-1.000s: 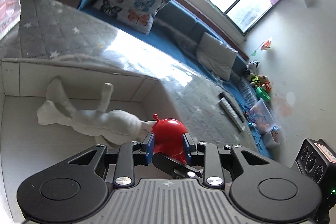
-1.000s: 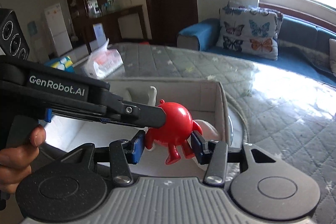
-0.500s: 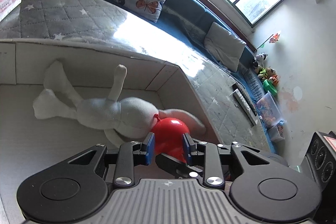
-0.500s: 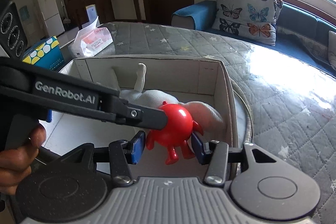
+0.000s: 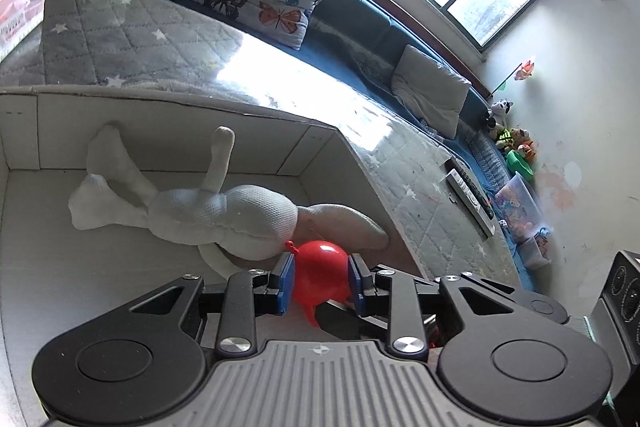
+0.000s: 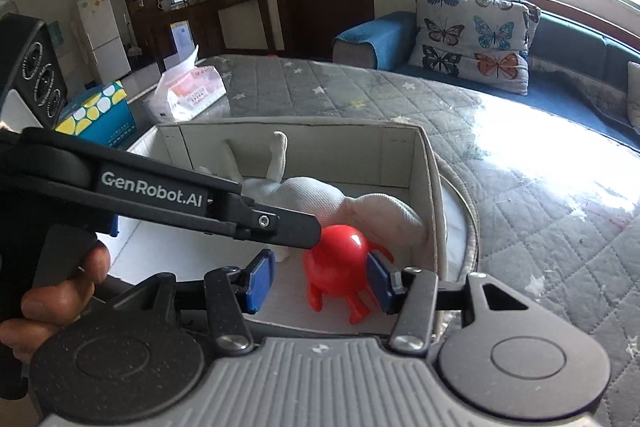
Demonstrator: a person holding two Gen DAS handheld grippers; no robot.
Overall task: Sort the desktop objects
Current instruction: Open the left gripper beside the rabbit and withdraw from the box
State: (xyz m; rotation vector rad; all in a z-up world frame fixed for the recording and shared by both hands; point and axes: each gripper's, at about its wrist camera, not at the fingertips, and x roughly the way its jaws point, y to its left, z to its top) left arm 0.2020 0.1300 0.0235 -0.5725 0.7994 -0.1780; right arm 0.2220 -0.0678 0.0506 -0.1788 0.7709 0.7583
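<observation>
Red toy [image 5: 318,267], clamped by left gripper [image 5: 320,281], hangs inside box [image 6: 425,187]; right gripper [image 6: 318,281] stands open.

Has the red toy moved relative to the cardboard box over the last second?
Yes. In the right wrist view the red toy, clamped by the left gripper, has come down from the box's far rim level into its interior, beside the white plush.

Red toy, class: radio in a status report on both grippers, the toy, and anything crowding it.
Left gripper shut on red toy. Right gripper open around it. Toy low inside white box. White plush rabbit lies close behind.
</observation>
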